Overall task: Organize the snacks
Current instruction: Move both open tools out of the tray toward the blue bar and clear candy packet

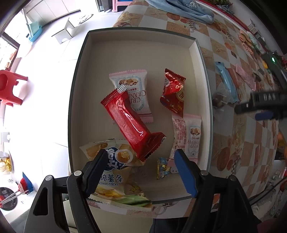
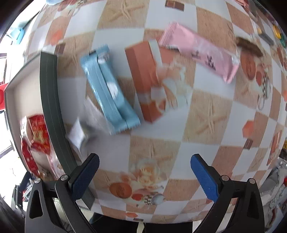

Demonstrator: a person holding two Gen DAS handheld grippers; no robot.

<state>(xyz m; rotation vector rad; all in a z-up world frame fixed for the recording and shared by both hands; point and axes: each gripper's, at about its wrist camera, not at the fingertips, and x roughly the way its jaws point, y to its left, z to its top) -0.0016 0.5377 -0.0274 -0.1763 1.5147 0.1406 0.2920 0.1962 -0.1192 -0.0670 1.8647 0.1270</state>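
A shallow dark-rimmed box (image 1: pixel 79 75) holds several snacks: a long red bar (image 1: pixel 133 125), two pink-white granola packs (image 1: pixel 133 86), a red packet (image 1: pixel 173 93), a potato sticks bag (image 1: pixel 109 168) and a small candy (image 1: pixel 164 167). My left gripper (image 1: pixel 140 164) hangs open over the box's near end, holding nothing. In the right wrist view my right gripper (image 2: pixel 145 167) is open and empty above the checkered tablecloth, beside the box's rim (image 2: pixel 52 100). Ahead of it lie a light blue bar (image 2: pixel 109 89), a clear-wrapped snack (image 2: pixel 80 132) and a pink bar (image 2: pixel 200 53). The picture is blurred.
The right gripper (image 1: pixel 260 105) shows at the right edge of the left wrist view, over the cloth past the box. A blue cloth (image 1: pixel 184 9) lies at the table's far end. More snacks (image 1: pixel 246 41) sit far right. A red stool (image 1: pixel 9 87) stands on the floor.
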